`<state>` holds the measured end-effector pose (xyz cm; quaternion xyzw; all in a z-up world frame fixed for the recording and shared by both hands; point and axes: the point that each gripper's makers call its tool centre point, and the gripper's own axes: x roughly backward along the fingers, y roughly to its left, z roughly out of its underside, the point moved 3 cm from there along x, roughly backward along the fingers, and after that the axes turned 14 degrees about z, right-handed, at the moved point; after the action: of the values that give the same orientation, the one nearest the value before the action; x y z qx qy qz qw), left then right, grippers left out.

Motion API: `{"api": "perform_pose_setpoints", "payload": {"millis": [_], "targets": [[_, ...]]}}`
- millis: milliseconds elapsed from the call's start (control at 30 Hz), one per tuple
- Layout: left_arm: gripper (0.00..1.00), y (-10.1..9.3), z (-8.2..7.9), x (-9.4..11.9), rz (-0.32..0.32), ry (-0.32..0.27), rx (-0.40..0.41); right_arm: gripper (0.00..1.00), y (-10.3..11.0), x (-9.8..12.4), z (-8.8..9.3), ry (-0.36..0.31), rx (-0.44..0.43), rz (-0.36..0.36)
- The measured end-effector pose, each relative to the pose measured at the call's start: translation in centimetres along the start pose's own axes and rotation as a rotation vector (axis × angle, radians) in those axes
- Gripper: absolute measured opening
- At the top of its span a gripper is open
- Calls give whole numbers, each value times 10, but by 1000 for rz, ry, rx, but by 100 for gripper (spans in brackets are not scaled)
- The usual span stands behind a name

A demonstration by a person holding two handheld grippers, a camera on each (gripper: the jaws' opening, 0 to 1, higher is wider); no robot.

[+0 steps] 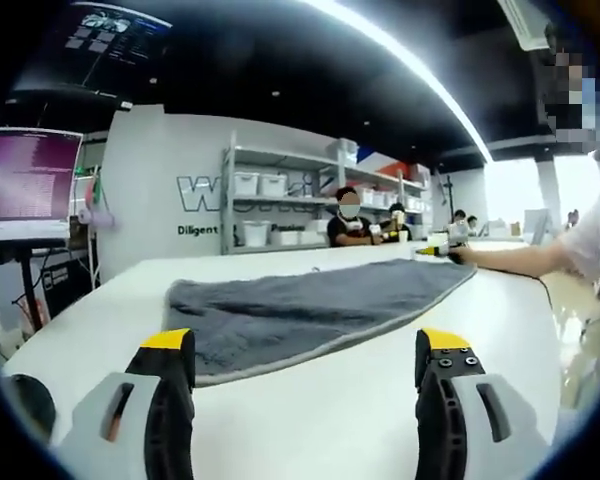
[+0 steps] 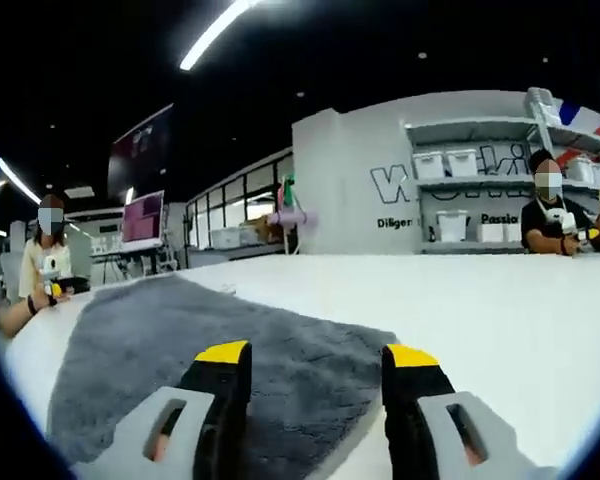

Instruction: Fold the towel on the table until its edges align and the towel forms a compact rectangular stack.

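Observation:
A grey towel [image 1: 310, 305] lies flat on the white table [image 1: 310, 430], running from near left to far right. My left gripper [image 1: 305, 345] is open, and its yellow-tipped jaws straddle the towel's near edge just above the table. At the towel's far corner, a person's arm [image 1: 510, 260] reaches in from the right and holds the right gripper [image 1: 435, 250]. In the right gripper view the towel [image 2: 180, 350] spreads away to the left. My right gripper [image 2: 317, 357] is open, low over the towel's near corner. The left gripper [image 2: 55, 290] shows small by the towel's far end.
A monitor on a stand [image 1: 30, 180] stands past the table's left edge. Shelves with white bins [image 1: 280, 185] line the back wall, with seated people [image 1: 350, 225] in front. White tabletop [image 2: 500, 320] stretches right of the towel. Another seated person [image 2: 550, 215] is at the far right.

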<state>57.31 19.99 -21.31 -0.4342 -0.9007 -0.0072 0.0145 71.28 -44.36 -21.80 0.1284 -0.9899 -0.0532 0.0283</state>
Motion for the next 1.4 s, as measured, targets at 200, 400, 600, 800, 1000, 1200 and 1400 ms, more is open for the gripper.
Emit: {"api": "perform_pose_setpoints", "payload": {"millis": [200, 400, 600, 800, 1000, 1200, 1400], "targets": [[91, 10, 1, 0, -17, 0, 28, 77, 31, 44, -11, -100, -85, -25], [92, 12, 1, -4, -15, -10, 53, 96, 48, 85, -16, -129, -116, -60], [95, 15, 4, -10, -17, -4, 93, 100, 86, 146, -6, -108, -66, -54], [98, 17, 5, -13, -21, 6, 74, 100, 90, 157, 11, -21, 47, -23], [99, 19, 6, -14, -9, 5, 77, 100, 93, 150, 19, 17, 80, -15], [99, 26, 11, -13, -30, 25, 78, 100, 99, 151, 19, -5, 77, -22], [99, 30, 14, -7, -61, 5, 120, 100, 99, 151, 16, -26, 77, -52]]}}
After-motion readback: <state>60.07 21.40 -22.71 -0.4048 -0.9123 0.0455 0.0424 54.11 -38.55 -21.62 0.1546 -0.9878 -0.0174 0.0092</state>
